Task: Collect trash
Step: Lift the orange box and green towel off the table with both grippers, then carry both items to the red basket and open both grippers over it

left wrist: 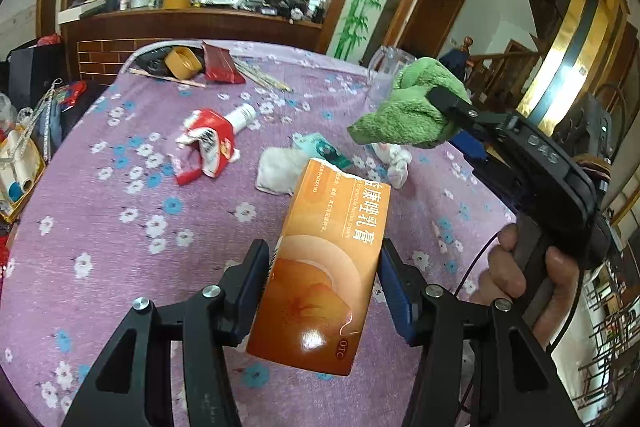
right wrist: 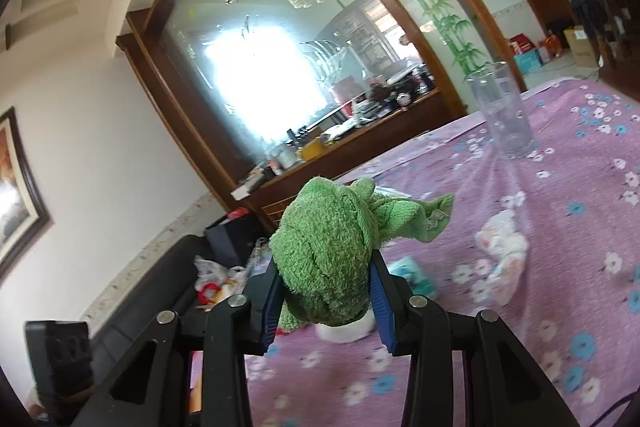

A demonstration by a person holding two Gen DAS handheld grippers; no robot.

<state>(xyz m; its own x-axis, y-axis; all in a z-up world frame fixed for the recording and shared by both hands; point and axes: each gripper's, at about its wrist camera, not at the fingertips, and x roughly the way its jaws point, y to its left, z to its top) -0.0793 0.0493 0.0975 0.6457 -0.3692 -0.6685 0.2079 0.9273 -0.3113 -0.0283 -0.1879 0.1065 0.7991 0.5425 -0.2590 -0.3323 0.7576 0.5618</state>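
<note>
My left gripper is shut on an orange medicine carton and holds it above the purple flowered tablecloth. My right gripper is shut on a bunched green cloth, lifted above the table; it also shows in the left wrist view, at the right. On the table lie a crumpled red and white wrapper, a white tube, a white tissue wad, a teal packet and a knotted white scrap.
A clear glass stands on the table's far side. At the far end lie a red packet, a tape roll and chopsticks. A wooden sideboard with clutter stands behind. A black sofa is at the left.
</note>
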